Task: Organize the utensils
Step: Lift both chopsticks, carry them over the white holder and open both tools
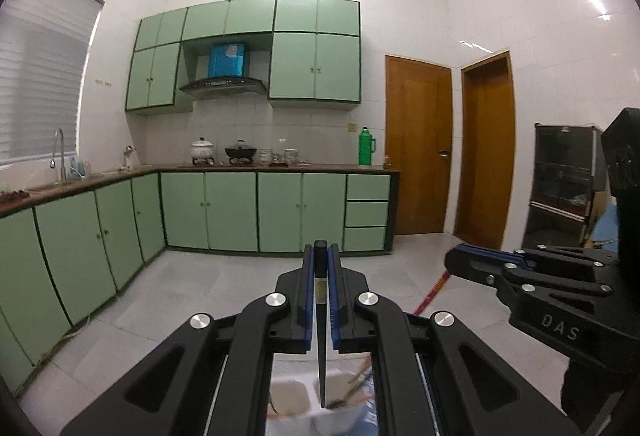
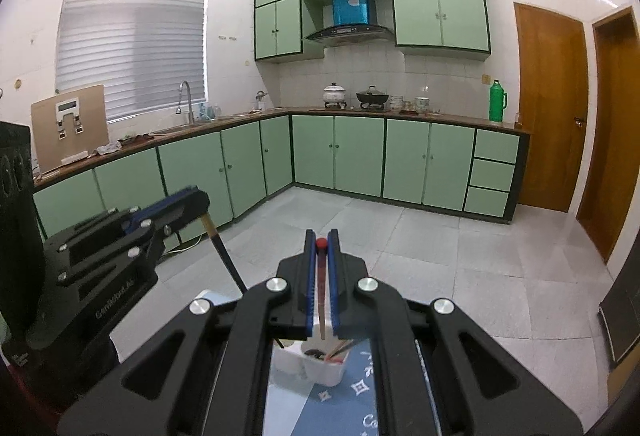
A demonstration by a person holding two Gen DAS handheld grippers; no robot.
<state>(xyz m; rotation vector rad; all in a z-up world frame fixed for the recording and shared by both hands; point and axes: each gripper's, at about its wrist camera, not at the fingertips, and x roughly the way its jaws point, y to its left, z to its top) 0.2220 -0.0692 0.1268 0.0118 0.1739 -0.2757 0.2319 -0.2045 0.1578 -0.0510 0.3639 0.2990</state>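
Left gripper (image 1: pixel 321 256) was clamped on a black chopstick (image 1: pixel 321 336), tip hanging over the white holder (image 1: pixel 340 412). Right gripper (image 2: pixel 321 242) pinched a red-capped chopstick (image 2: pixel 321 288), raised above the same holder.

A black chopstick (image 1: pixel 321 336) hangs tip-down above the white two-compartment holder (image 2: pixel 320 366), its tip over the divider. A wooden chopstick with a red cap (image 2: pixel 321 288) hangs above the same holder, which contains more utensils.
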